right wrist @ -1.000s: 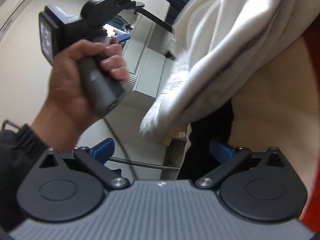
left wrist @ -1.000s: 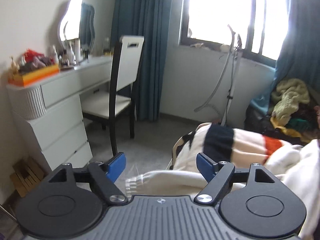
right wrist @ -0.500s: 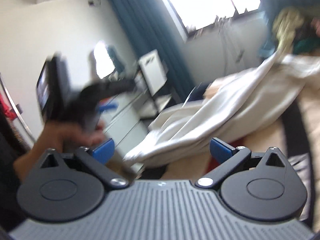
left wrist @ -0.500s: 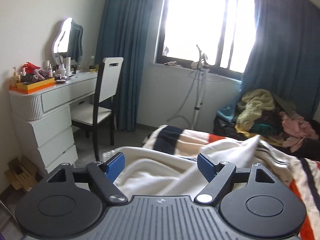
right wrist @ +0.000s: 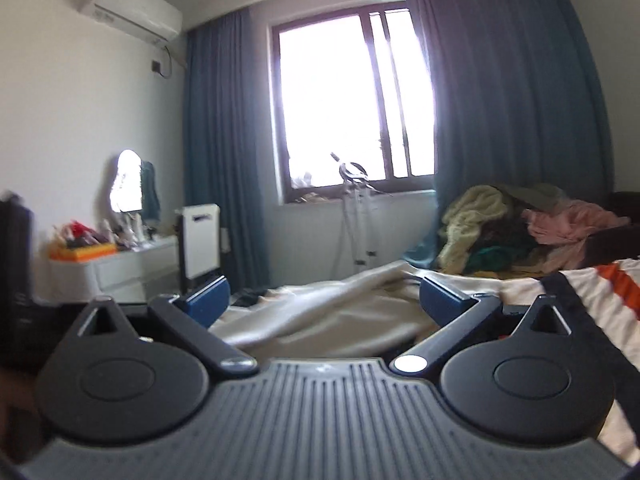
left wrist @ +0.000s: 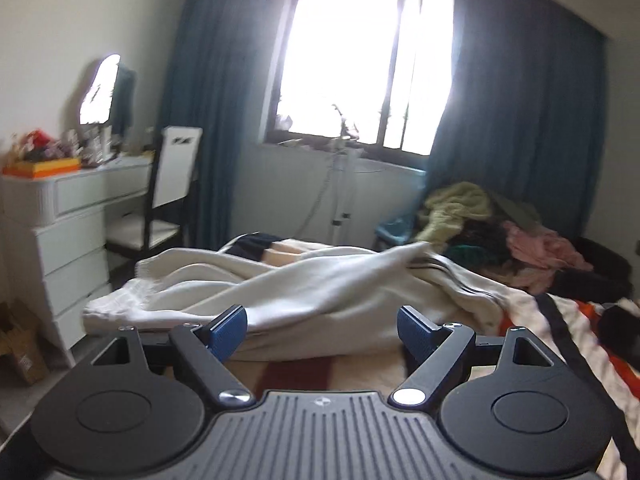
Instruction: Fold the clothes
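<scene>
Bedroom, bright window (left wrist: 360, 76) blown out to white between blue curtains (right wrist: 516, 92); nothing readable through the glass. White dresser (left wrist: 76, 216) on the left, its clutter blurred. Striped blanket (left wrist: 576, 320) covers the bed, cut off at the right edge. Cream garment (left wrist: 288, 288) lies crumpled across the blanket, one sleeve running toward the far pile of clothes (right wrist: 520, 228); its shape is hard to make out from motion blur. Left gripper (left wrist: 322, 330) spread wide, nothing between the fingers, just short of the garment's near edge. Right gripper (right wrist: 324, 296) also wide and empty, garment seen between its blue pads (right wrist: 208, 296).
</scene>
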A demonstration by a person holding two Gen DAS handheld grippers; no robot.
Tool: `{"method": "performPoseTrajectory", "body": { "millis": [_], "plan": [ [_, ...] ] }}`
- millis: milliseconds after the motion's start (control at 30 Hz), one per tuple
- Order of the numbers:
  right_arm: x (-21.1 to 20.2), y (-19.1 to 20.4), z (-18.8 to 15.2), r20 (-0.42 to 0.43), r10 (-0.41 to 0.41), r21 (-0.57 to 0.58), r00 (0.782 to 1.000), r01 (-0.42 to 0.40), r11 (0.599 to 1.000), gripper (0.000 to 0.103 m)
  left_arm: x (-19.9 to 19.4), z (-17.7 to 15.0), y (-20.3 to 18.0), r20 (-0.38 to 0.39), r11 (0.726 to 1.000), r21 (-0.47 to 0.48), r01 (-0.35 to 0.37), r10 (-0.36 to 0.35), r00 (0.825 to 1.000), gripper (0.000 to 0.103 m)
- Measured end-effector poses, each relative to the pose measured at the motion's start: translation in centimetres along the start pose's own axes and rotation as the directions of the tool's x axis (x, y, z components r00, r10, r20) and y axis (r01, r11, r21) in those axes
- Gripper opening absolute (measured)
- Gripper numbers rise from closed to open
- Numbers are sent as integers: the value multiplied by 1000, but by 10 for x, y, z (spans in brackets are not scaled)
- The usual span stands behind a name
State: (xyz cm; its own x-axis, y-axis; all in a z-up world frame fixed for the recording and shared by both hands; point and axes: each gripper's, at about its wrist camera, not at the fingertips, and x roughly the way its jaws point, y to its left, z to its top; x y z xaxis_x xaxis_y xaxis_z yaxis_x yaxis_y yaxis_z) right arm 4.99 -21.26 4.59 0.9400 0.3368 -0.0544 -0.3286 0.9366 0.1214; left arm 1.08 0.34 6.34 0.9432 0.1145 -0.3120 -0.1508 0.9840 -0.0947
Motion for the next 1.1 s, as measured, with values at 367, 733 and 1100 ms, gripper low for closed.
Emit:
{"method": "performPoseTrajectory", "body": {
  "millis": [367, 733, 1100],
  "plan": [
    [14, -34, -47, -11, -55, 80, 998, 56, 995, 103, 24, -83, -32, -45, 994, 94, -50, 55, 997, 86],
    [18, -49, -65, -82, -141, 166, 987, 153, 974, 103, 77, -85, -34, -128, 988, 150, -40, 59, 990, 86],
    [34, -62, -82, -145, -223, 213, 964, 251, 944, 103, 231, -50, -72, -201, 971, 237, -37, 87, 976, 86]
  ]
}}
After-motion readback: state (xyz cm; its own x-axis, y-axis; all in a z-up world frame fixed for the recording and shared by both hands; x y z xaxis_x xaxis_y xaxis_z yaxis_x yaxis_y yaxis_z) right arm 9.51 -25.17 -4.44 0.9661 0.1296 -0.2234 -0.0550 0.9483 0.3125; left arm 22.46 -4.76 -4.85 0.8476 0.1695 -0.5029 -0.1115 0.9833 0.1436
